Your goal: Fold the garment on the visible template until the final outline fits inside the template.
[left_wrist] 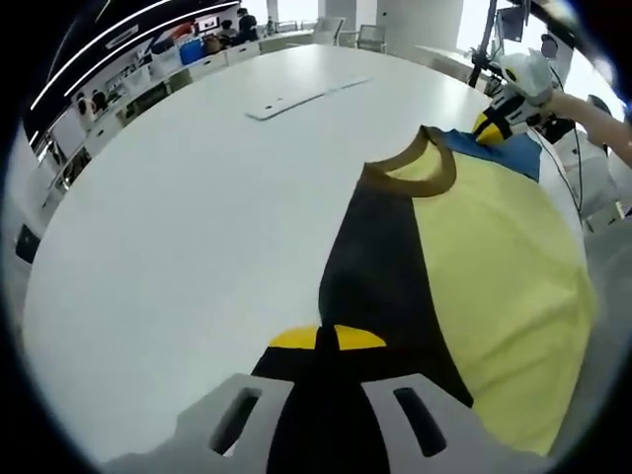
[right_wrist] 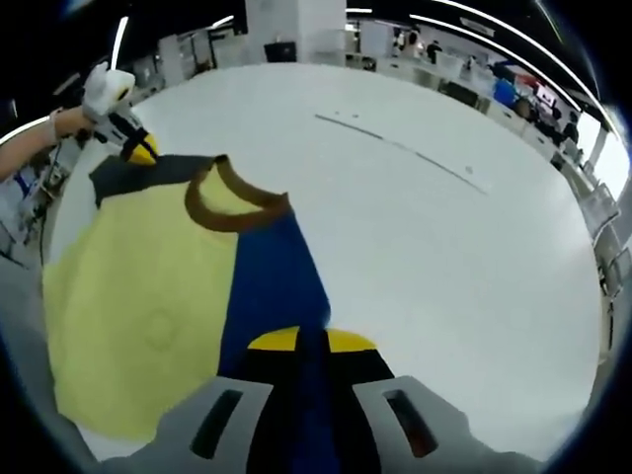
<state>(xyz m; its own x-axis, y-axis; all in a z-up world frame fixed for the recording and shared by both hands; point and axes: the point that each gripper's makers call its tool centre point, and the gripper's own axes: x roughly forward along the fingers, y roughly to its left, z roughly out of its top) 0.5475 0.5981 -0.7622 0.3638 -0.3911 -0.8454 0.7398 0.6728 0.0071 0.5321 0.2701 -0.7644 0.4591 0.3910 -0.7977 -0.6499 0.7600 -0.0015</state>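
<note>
1. Garment (left_wrist: 494,286) is spread flat on the white surface (left_wrist: 178,247), each dark shoulder strip pinched shut at 6 o'clock by the left hand-held gripper (left_wrist: 326,341) and the right hand-held gripper (right_wrist: 311,341).
2. No fold is judged finished; the folding is left.
3. Soft matte knit is seen: a yellow panel, dark strips, a brown ribbed collar (left_wrist: 415,163). A template outline cannot be made out.

Large white table (left_wrist: 178,217), desks (left_wrist: 212,61) and shelving behind, ceiling strip lights (left_wrist: 109,39), bright windows (left_wrist: 296,8)
</note>
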